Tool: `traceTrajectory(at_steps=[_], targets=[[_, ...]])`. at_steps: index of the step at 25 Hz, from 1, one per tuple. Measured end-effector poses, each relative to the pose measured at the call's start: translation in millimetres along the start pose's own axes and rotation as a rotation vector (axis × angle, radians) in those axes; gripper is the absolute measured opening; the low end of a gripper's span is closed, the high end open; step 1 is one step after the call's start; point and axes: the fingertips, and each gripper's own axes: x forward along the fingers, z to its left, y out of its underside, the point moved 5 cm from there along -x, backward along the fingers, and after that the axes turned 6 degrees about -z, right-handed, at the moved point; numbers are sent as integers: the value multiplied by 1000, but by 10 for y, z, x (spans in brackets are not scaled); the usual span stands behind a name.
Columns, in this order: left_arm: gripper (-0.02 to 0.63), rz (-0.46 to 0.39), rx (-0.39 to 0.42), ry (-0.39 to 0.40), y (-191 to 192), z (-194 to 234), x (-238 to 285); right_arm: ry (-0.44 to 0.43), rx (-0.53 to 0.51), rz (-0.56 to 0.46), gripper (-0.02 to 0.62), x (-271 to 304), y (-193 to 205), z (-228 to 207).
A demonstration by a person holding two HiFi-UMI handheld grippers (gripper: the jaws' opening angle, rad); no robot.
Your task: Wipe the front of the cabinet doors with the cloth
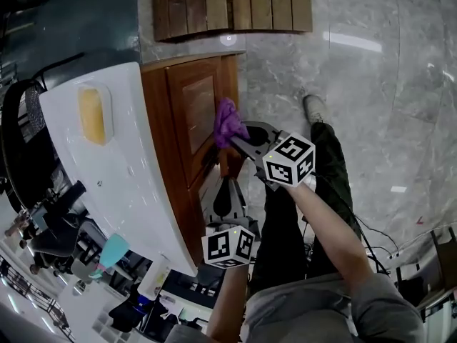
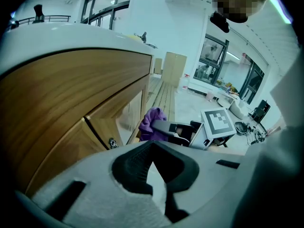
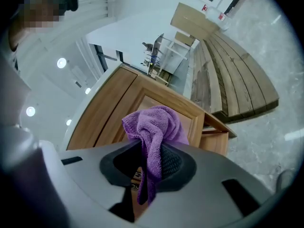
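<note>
Head view: cloth (image 1: pixel 228 122) at cabinet door (image 1: pixel 196 113)

A shiny grey stone floor (image 1: pixel 385 70) is catching the light. A wooden slat bench (image 1: pixel 228 6) is sitting on it. Big windows (image 2: pixel 102 6) are shining bright, and round lamps (image 3: pixel 61 63) are glowing up above.

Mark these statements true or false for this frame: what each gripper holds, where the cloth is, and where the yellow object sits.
1. The right gripper clamps a purple cloth. True.
2. The cloth is at the front of the wooden cabinet door. True.
3. The left gripper holds a second cloth. False: its jaws are shut on nothing.
4. The yellow object lies on the floor. False: it sits on the white countertop.
</note>
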Motion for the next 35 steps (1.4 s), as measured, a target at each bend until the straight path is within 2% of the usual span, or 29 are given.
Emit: traceTrajectory(at_steps=[20,29,35], targets=[[6,-8,-20,-41,-29,115,-103,-155,-19,-32,72,218,-266,501],[6,-3,-22,-39,-35,195,-115,-191,-47,-22,72,389,-250,666],[6,10,-31,-39,1,232,-122,-184,-60,-16,72,473,-240,674]])
